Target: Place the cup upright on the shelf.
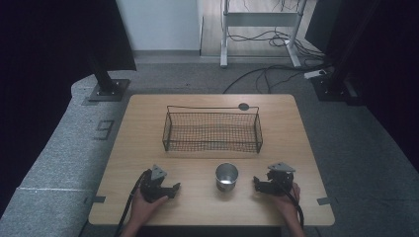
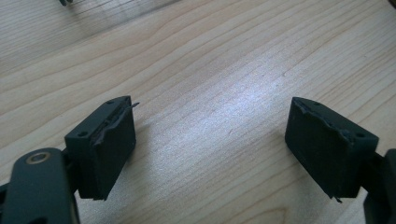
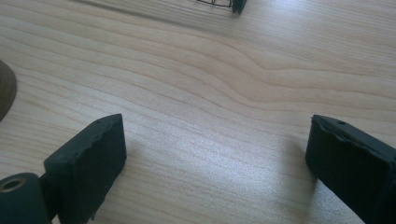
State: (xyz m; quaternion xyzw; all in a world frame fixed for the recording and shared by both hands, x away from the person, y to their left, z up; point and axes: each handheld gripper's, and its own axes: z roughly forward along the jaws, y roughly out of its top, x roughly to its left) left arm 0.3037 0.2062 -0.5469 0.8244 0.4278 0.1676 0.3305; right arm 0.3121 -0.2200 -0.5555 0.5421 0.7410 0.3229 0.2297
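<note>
Your left gripper [image 1: 174,188] rests low over the light wooden table [image 1: 296,148] near its front edge, toward the front-left corner, and its jaws stand wide apart with nothing between them; in the left gripper view you see bare wood grain between the two black pads [image 2: 108,144]. Your right gripper [image 1: 256,183] sits near the front edge too, toward the front-right corner, jaws likewise spread wide and holding nothing (bare table between its pads [image 3: 91,158] in the right gripper view). Both grippers point inward, toward the small round shiny metal cup [image 1: 227,177], which stands upright between them, closer to the front edge than to the middle of the table. The cup is near your right gripper, apart from it, and a little farther from your left one. Its curved side shows at the left border of the right gripper view [image 3: 5,93]. Behind the cup, across the middle of the table, lies the long black wire-mesh basket [image 1: 212,146], well apart from both grippers. A small dark round disc [image 1: 243,106] lies near the table's far edge, just beyond the basket's back rim
</note>
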